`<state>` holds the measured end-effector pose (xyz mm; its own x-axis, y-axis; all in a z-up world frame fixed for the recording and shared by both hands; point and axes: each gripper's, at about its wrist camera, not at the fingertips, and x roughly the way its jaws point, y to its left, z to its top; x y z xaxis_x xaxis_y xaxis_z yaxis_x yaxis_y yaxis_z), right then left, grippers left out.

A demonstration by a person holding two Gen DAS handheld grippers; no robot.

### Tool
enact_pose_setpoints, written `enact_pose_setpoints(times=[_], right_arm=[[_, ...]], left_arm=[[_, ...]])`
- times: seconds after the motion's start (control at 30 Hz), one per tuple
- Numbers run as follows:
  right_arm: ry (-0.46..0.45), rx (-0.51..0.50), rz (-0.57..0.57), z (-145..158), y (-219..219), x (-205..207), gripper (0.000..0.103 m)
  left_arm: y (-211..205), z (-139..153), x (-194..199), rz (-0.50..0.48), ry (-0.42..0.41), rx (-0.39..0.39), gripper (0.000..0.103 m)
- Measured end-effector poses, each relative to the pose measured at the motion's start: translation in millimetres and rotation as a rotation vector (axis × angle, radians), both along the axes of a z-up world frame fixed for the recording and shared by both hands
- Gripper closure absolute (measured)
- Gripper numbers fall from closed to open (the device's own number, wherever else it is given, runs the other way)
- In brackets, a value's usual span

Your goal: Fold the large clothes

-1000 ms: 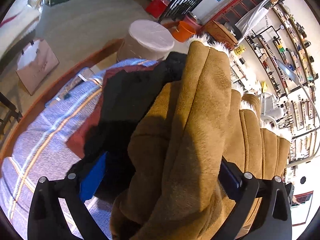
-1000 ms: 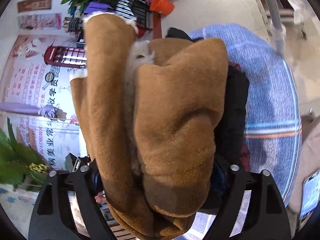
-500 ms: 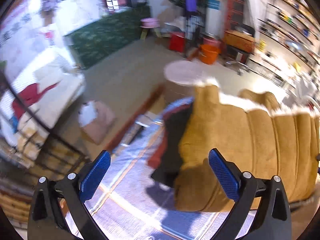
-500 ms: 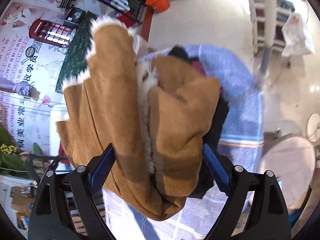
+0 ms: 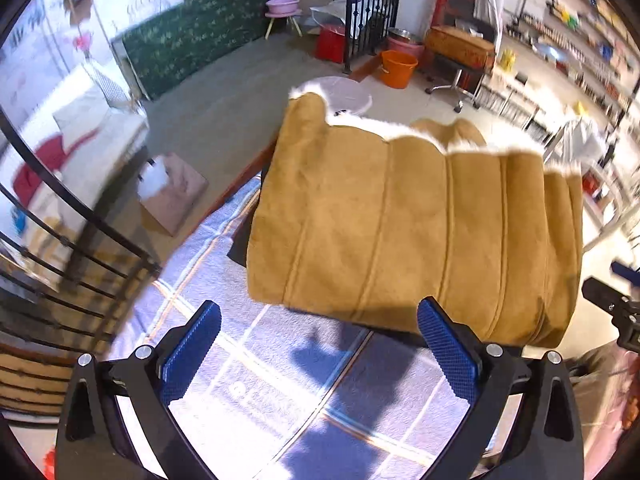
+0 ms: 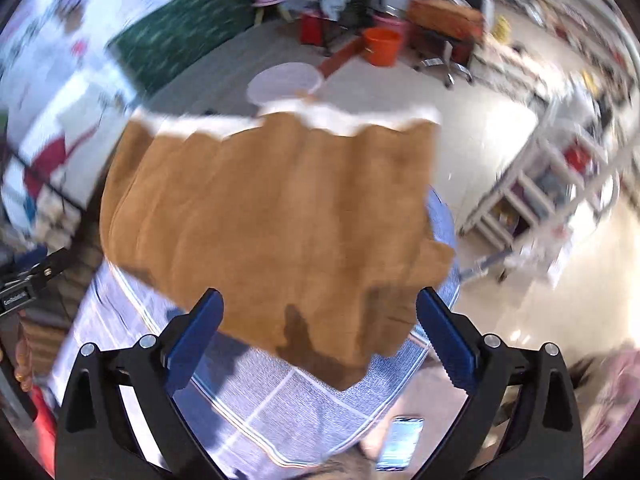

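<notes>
On the worktop (image 5: 304, 396) with its blue striped cloth (image 6: 280, 400) we see the big brown coat (image 5: 412, 224), folded into a thick bundle. Its long side runs from left to right across both views, and its white fluffy edge (image 5: 420, 132) points away from us, toward the room. Something dark peeks out under its left side. Both of our hands point steeply down at the worktop. Our left tongs (image 5: 318, 350) are wide open and hold nothing; the coat lies just past the blue pads (image 5: 192, 352), not touching. Our right tongs (image 6: 320, 330) are still opening, almost as wide as they go, with the coat's near edge showing between them, let go
</notes>
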<state>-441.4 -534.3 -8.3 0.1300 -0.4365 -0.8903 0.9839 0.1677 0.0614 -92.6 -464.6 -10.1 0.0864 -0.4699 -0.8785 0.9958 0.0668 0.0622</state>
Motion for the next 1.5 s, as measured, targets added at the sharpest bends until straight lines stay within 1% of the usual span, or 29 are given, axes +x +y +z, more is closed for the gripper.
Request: enact_pose_setpoints(times=[0.1,0.17,0.23,0.37,0.5,0.67,0.87,0.93,1.03,1.23,1.5], right_arm=[[0.051,-0.023,0.038,6,8,20,0.007],[0.078,-0.030,0.049,6,9,25,0.007],[0.100,-0.020,0.049,7,10,30,0.007],[0.128,0.000,0.047,11,16,36,0.007],[0.144,0.003,0.050,12,17,38,0.007],[0.160,0.004,0.056,15,19,38,0.007],[0.169,0.011,0.062,15,24,39,0.007],[0.168,0.010,0.060,15,25,38,0.007],[0.167,0.011,0.060,15,25,39,0.007],[0.169,0.010,0.056,15,27,39,0.007],[0.172,0.009,0.054,15,28,39,0.007]], left_arm=[[14,3,-25,-0.016,-0.102,-0.031,0.006],[20,7,-35,-0.020,-0.135,-0.043,0.006],[25,10,-42,-0.038,-0.119,-0.042,0.006],[27,17,-43,-0.045,-0.101,-0.020,0.006],[23,22,-47,-0.058,-0.077,0.032,0.006],[24,21,-60,-0.064,-0.117,0.066,0.006],[24,12,-61,-0.029,-0.127,0.142,0.006],[25,10,-59,-0.015,-0.113,0.156,0.006],[27,9,-56,0.002,-0.096,0.162,0.006],[27,5,-58,0.010,-0.115,0.160,0.006],[27,4,-57,0.011,-0.105,0.165,0.006]])
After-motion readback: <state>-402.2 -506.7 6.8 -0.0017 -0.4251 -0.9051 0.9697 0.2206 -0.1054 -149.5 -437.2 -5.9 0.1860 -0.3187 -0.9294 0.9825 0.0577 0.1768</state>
